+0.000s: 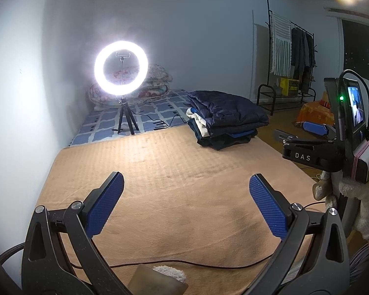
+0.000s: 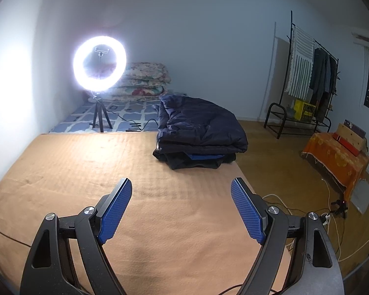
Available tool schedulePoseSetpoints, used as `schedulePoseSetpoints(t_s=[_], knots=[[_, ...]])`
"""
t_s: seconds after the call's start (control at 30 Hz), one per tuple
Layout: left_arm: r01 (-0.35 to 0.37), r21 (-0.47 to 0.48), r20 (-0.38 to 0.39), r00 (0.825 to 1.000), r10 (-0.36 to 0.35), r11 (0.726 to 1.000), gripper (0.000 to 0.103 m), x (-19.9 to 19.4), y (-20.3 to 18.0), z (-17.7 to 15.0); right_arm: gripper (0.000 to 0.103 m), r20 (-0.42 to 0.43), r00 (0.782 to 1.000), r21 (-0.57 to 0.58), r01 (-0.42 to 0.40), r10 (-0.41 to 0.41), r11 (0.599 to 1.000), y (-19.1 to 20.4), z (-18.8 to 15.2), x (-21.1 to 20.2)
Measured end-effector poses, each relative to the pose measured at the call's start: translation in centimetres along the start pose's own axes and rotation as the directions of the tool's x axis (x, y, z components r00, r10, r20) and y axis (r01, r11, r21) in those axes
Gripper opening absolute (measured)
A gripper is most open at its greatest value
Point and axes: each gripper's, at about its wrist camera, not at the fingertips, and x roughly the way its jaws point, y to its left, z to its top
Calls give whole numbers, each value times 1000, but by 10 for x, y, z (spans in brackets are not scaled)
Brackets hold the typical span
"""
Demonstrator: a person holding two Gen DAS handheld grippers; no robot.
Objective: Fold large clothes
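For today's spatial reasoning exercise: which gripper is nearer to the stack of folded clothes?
Right. The right gripper faces the stack of folded clothes almost straight ahead; the left gripper sits farther left, with the stack ahead to its right. Both are open and empty.

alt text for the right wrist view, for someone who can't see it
The right gripper, jaws open and empty, hovers over a tan blanket, facing a stack of folded clothes topped by a dark navy puffer. Behind sit a lit ring light on a tripod, floral bedding against the wall and, to the right, a clothes rack.
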Motion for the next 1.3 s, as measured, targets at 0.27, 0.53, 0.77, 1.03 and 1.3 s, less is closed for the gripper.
schedulePoseSetpoints(t_s=[0.27,0.53,0.77,1.03,1.3], knots=[[-13,10,9,1000,13,1000,103,-3,-2,0,83,4,1000,3,5,-5,1000,-1,-1,-1],[-15,12,10,1000,15,1000,103,-4,-2,-1,83,4,1000,11,7,-7,1000,-1,0,-2],[-16,14,7,1000,16,1000,103,-4,-3,-1,83,3,1000,9,7,-7,1000,-1,0,-2],[-18,14,3,1000,18,1000,103,-4,-2,-1,83,0,1000,18,10,-10,1000,-3,0,-3],[-18,12,1,1000,18,1000,103,-4,-2,-1,83,-2,1000,20,10,-10,1000,-3,0,-2]])
